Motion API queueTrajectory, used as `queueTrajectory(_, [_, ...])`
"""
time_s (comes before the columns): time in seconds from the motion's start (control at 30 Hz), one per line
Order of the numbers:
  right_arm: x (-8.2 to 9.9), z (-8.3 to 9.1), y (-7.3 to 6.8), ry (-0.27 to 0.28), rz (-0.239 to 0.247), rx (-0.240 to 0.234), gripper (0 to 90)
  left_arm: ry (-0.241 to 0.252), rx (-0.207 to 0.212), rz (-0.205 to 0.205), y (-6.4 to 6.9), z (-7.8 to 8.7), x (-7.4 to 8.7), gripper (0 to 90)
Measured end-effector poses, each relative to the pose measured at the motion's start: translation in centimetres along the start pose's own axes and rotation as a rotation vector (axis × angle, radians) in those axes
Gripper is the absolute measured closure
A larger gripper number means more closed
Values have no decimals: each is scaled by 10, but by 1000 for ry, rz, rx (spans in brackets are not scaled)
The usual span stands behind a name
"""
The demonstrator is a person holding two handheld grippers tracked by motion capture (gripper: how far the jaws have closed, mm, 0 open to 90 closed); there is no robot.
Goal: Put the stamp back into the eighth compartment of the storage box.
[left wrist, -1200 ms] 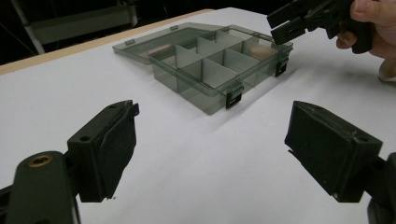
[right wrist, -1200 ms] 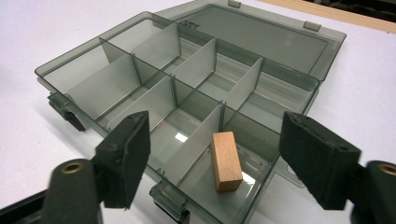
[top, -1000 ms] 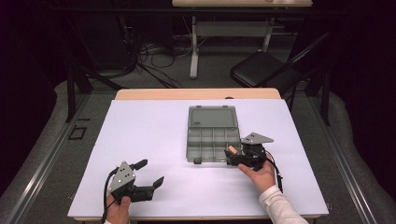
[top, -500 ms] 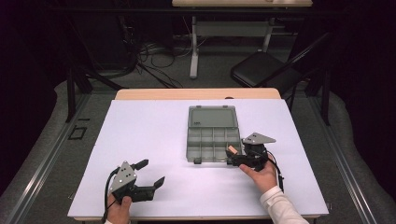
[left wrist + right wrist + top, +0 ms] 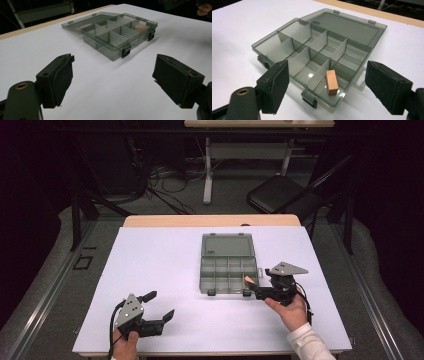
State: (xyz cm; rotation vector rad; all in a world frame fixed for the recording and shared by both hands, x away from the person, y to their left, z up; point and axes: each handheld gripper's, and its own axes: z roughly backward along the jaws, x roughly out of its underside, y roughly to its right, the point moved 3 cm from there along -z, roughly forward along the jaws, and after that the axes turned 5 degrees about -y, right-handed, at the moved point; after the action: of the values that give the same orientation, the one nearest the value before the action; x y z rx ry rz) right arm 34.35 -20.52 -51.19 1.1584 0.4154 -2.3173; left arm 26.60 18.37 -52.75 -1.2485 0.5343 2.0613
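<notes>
A smoky-grey compartment box [image 5: 227, 265] lies mid-table with its lid folded open at the back. A small wooden block [image 5: 248, 280] rests in its front right compartment; in the right gripper view the block [image 5: 331, 82] stands tilted against a divider of the box [image 5: 294, 50]. My right gripper [image 5: 256, 289] is at the box's front right corner, open, with its jaws spread wide either side of the block [image 5: 327, 73] and not touching it. My left gripper [image 5: 160, 305] is open and holds nothing near the front left of the table, facing the box [image 5: 120, 32] from a distance [image 5: 113, 71].
The box sits on a white table cover [image 5: 165, 265], with a wooden table edge [image 5: 210, 221] at the back. A black chair [image 5: 280, 195] and a desk frame with cables [image 5: 207, 175] stand on the floor beyond.
My right gripper has drawn back slightly to the right from the box corner. The block stays in its compartment. The left gripper has not moved.
</notes>
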Motion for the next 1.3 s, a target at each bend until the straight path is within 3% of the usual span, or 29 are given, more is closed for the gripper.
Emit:
queueTrajectory(0.13, [5, 19, 0, 18, -8, 4, 179, 2, -2, 8, -1, 0, 0, 162])
queueTrajectory(0.5, [22, 46, 3, 44, -33, 41, 156, 3, -6, 4, -1, 1, 0, 162])
queueTrajectory(0.83, [39, 57, 4, 61, -62, 64, 155, 6, -7, 6, -2, 2, 0, 162])
queueTrajectory(1.3, [65, 55, 2, 68, -59, 62, 160, 7, -11, 7, -4, 2, 0, 162])
